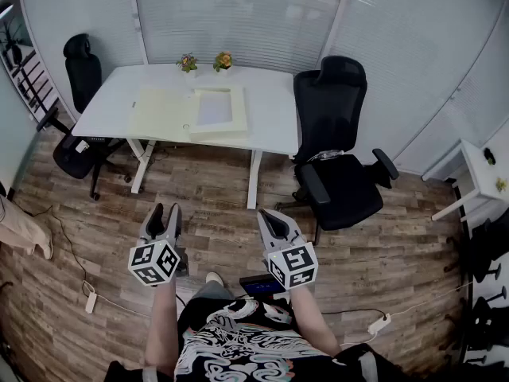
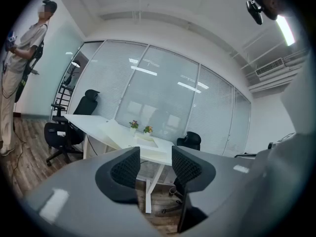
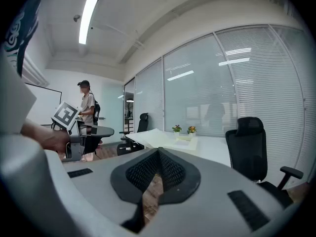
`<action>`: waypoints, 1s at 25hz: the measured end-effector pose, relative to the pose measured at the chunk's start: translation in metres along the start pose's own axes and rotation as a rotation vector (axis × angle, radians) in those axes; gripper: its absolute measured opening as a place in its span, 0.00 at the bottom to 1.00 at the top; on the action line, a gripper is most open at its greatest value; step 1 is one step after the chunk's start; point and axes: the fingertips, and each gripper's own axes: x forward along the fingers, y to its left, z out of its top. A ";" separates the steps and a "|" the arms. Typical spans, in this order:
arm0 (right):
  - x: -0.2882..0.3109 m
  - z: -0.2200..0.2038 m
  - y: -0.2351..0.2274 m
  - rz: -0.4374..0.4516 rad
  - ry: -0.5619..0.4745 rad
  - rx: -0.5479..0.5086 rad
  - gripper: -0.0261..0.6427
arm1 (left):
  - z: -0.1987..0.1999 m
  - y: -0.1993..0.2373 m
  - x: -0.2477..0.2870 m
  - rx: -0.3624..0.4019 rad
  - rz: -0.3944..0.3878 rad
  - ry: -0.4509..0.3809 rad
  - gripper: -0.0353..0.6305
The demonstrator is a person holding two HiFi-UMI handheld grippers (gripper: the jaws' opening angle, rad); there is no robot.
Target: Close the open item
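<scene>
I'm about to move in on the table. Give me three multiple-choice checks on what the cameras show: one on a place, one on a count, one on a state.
1. Where does the open folder lie?
A. on the white table
B. on the floor
C. on a chair seat

2. How many small flower pots stand at the table's far edge?
A. one
B. two
C. four

3. On the left gripper, how do the jaws stand?
A. apart, with nothing between them
B. shut on the folder
C. shut on a flower pot

Answers:
1. A, since the head view shows the folder spread flat on the tabletop.
2. B, since two pots stand side by side near the blinds.
3. A, since the left gripper view shows a clear gap between the pads, with the table far beyond.
</scene>
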 end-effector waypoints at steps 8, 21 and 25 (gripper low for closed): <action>0.002 -0.001 -0.011 0.006 0.005 0.023 0.04 | 0.002 -0.005 0.000 0.028 0.013 0.024 0.33; 0.070 -0.023 -0.061 -0.004 0.050 0.069 0.04 | -0.015 0.048 0.062 -0.022 0.128 0.071 0.33; 0.121 -0.027 -0.087 -0.001 0.080 0.067 0.04 | -0.016 0.082 0.117 -0.072 0.162 0.086 0.33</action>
